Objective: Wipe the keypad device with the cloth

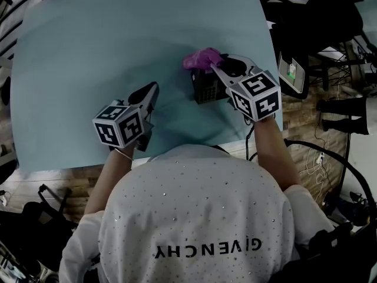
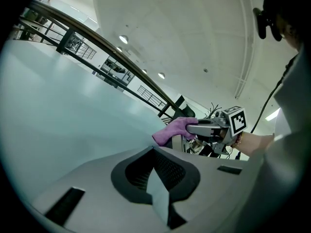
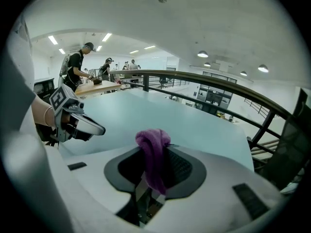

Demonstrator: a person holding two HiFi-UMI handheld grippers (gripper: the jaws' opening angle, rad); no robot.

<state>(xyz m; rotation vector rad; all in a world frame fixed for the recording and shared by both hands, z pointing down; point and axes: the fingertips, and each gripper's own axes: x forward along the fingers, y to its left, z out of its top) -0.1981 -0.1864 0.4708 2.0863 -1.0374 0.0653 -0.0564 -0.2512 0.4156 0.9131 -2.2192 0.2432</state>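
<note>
Gripping the purple cloth [image 1: 202, 58] between closed jaws, your right gripper [image 1: 219, 69] hangs directly over the keypad device [image 1: 207, 91], which sits on the blue table [image 1: 88, 52] toward its right side. The cloth bunches out past the jaw tips, level with the device's far edge, so the dark body lies back toward you from the wad. A wiping pass would likely have to pull toward you. Whether the cloth touches the device cannot be read here. Your left gripper [image 1: 151, 92] rests to the left of the device, apart from it, jaws together on nothing, tip angled toward it. It is the free tool and well placed to brace the device's left side. The right gripper hides much of the device, so its long axis stays uncertain.
</note>
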